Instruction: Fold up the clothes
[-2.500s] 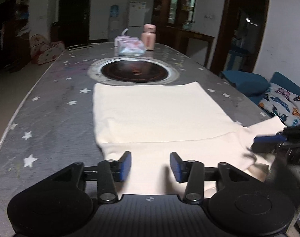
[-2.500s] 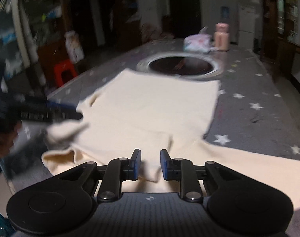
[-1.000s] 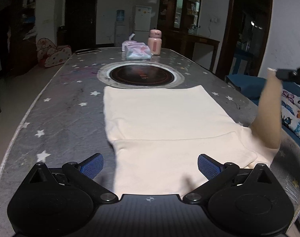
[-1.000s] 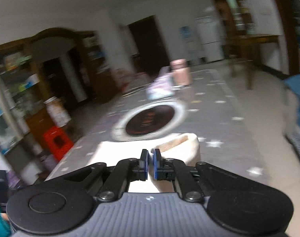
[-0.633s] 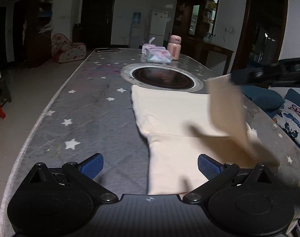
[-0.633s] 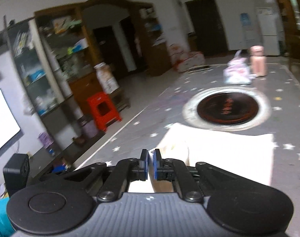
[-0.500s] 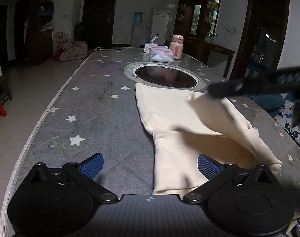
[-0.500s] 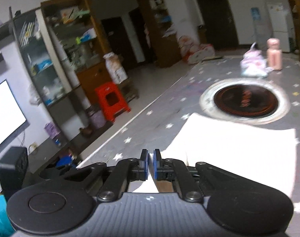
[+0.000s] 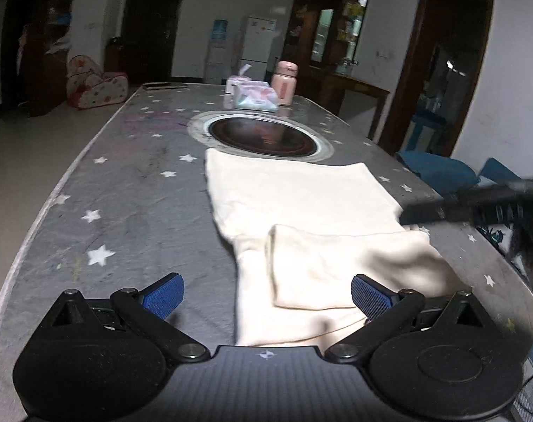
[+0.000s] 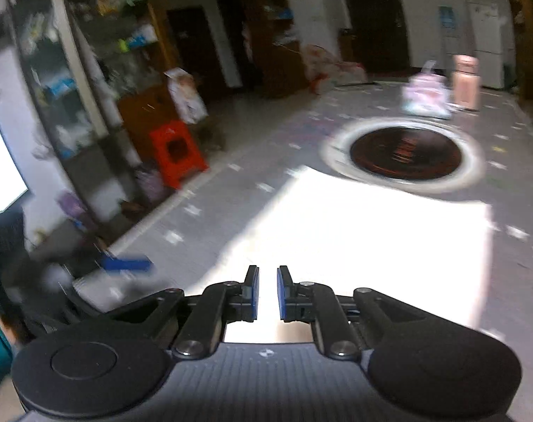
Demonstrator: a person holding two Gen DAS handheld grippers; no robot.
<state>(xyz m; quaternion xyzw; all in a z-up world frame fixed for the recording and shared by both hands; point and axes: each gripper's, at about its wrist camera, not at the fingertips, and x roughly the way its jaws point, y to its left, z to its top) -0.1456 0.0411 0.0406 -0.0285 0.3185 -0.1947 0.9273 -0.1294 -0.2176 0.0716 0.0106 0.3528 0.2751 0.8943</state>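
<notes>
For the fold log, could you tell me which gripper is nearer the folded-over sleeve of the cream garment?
Left. The left gripper is open just in front of the folded sleeve; the right gripper, slightly parted, sits off its far right end.

Dim room, fisheye-bent edges, motion-blurred, overexposed right view

My left wrist view: low at table (image 9: 125, 211) near end, facing along it. My right wrist view: higher, angled left. Both share cloth (image 9: 301, 204), hob (image 10: 405, 154).
</notes>
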